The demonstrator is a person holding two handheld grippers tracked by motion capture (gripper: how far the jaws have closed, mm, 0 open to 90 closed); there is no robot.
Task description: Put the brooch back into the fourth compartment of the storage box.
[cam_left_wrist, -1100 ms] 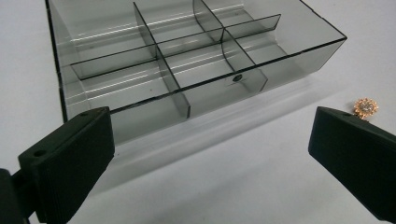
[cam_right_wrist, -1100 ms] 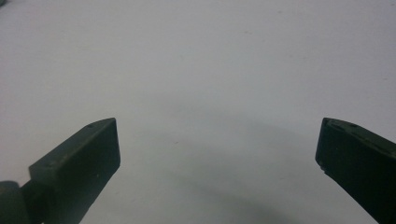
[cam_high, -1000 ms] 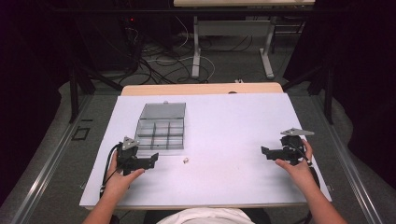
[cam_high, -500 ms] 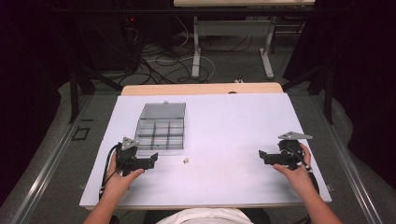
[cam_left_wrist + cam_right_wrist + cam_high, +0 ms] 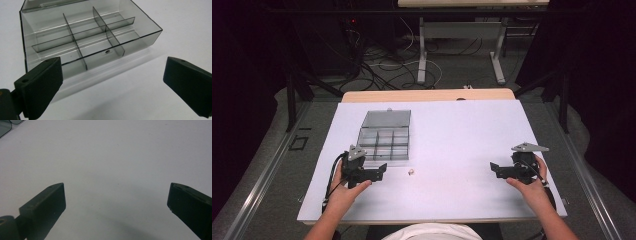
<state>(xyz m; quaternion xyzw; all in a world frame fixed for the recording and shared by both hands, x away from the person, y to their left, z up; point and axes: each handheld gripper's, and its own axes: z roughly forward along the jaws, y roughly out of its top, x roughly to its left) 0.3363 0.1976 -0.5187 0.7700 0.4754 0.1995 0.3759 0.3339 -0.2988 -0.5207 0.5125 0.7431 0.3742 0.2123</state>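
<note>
A clear smoky plastic organiser box (image 5: 384, 141) with its lid swung open lies on the white table top (image 5: 452, 125), left of centre. Its divided compartments (image 5: 82, 37) look empty apart from a small dark spot in a front one. My left gripper (image 5: 381, 170) rests open just in front of the box, with nothing between its jaws (image 5: 112, 82). A tiny pale part (image 5: 411, 172) lies on the table just right of that gripper. My right gripper (image 5: 494, 169) is held open low over bare table at the right (image 5: 115, 202).
The table's wooden far edge (image 5: 427, 95) shows behind the white sheet. Beyond it stand desk legs (image 5: 422, 50) and tangled cables (image 5: 377, 70) on the floor. A corner of the box (image 5: 6, 126) shows in the right gripper view at top left.
My right gripper has shifted slightly left and toward the near edge. The left gripper, box and small part have stayed put.
</note>
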